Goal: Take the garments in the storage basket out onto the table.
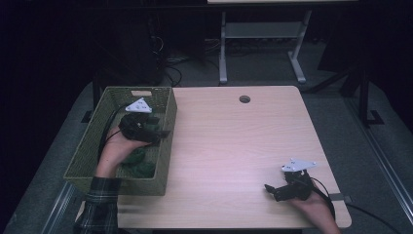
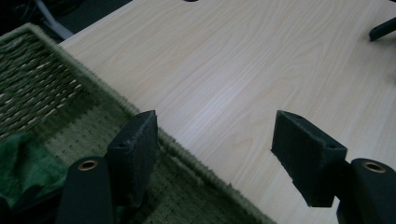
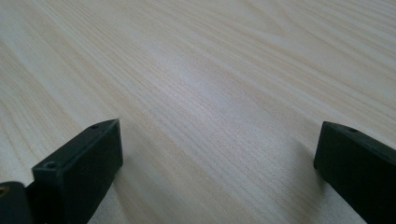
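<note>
Over on the left, the left gripper [image 1: 163, 132] hangs above the woven green basket [image 1: 92, 146], its jaws pointing out over the basket's right rim toward the bare wooden table [image 1: 234, 146]. Those jaws stand apart with nothing between them; in the left gripper view one sits over the rim, the other over the wood. The green cloth [image 1: 139, 161] lies crumpled on the basket floor, just below and behind that hand, and peeks in as a green fold [image 2: 18, 163] at the left gripper view's lower left. The right gripper [image 1: 269, 188] rests low near the table's front right corner, jaws spread wide, empty, over plain tabletop.
</note>
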The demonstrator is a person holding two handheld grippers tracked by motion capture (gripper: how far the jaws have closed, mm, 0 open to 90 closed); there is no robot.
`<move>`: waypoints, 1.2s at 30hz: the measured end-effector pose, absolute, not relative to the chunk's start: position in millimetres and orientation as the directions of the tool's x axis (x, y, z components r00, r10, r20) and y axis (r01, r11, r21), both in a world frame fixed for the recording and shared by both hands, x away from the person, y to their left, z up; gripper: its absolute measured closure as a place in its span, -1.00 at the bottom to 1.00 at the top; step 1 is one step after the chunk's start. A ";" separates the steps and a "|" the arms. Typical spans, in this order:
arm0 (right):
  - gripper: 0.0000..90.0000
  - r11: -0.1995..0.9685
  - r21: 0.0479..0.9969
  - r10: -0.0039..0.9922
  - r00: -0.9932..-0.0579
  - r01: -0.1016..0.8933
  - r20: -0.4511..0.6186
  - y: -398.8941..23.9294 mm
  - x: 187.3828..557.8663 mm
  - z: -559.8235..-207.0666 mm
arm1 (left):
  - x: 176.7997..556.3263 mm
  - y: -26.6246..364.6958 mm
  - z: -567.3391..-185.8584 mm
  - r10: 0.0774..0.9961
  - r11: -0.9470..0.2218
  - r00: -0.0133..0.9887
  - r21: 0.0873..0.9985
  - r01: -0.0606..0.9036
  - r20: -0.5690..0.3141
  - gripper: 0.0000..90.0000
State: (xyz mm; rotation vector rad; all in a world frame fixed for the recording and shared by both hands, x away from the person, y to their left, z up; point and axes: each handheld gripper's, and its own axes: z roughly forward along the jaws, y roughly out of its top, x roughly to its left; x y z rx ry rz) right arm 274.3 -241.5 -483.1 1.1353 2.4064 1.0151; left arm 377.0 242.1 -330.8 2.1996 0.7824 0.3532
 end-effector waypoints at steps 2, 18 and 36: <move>-0.98 0.440 0.704 0.763 -0.646 0.557 0.034 -241.4 274.2 -483.1 | 377.7 246.8 -330.9 0.640 -0.519 0.769 0.741 0.426 0.006 -0.31; -0.98 0.441 0.705 0.762 -0.646 0.556 0.033 -241.5 274.3 -483.1 | 385.5 287.3 -342.4 0.704 -0.487 0.710 0.728 0.483 0.000 -0.22; -0.98 0.440 0.704 0.763 -0.646 0.557 0.034 -241.5 274.2 -483.0 | 402.9 307.4 -381.0 0.770 -0.503 0.638 0.625 0.597 0.010 -0.16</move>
